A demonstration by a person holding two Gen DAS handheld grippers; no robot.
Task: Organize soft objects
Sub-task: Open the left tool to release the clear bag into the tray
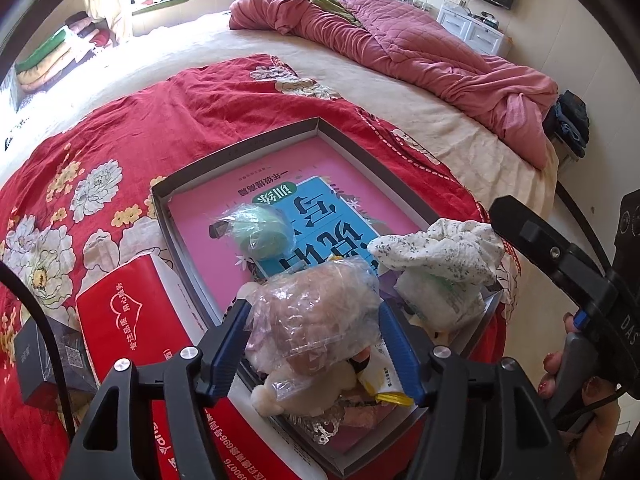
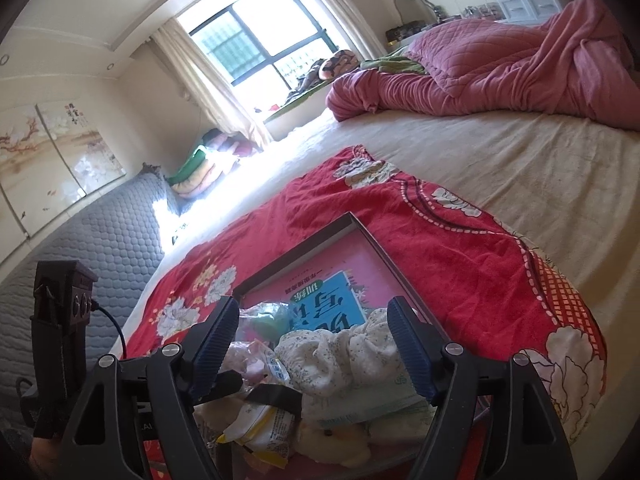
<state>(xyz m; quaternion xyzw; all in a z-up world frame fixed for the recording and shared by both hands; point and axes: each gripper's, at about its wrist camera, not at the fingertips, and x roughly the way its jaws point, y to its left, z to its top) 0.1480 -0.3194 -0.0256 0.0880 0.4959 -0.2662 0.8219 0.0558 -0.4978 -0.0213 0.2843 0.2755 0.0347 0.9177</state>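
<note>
A shallow grey box (image 1: 240,148) lies on the red floral cloth and holds a pink and blue book (image 1: 320,208). My left gripper (image 1: 312,306) is shut on a clear bag of pinkish soft stuff (image 1: 316,320); the plastic meets both blue pads and rests on the heap at the box's near end. A bagged green item (image 1: 260,232) lies further in. My right gripper (image 2: 314,320) stands open over a white flowered cloth (image 2: 340,356), which lies on a white soft pack (image 1: 436,300) without touching the pads. A cream plush (image 1: 296,392) and a snack packet (image 2: 260,424) lie underneath.
A red tissue box (image 1: 128,320) and a black box (image 1: 40,364) sit left of the grey box. A rumpled pink quilt (image 1: 400,48) covers the bed's far side. A hand (image 1: 572,380) holds the right gripper's handle. Folded bedding (image 2: 200,172) is stacked by the window.
</note>
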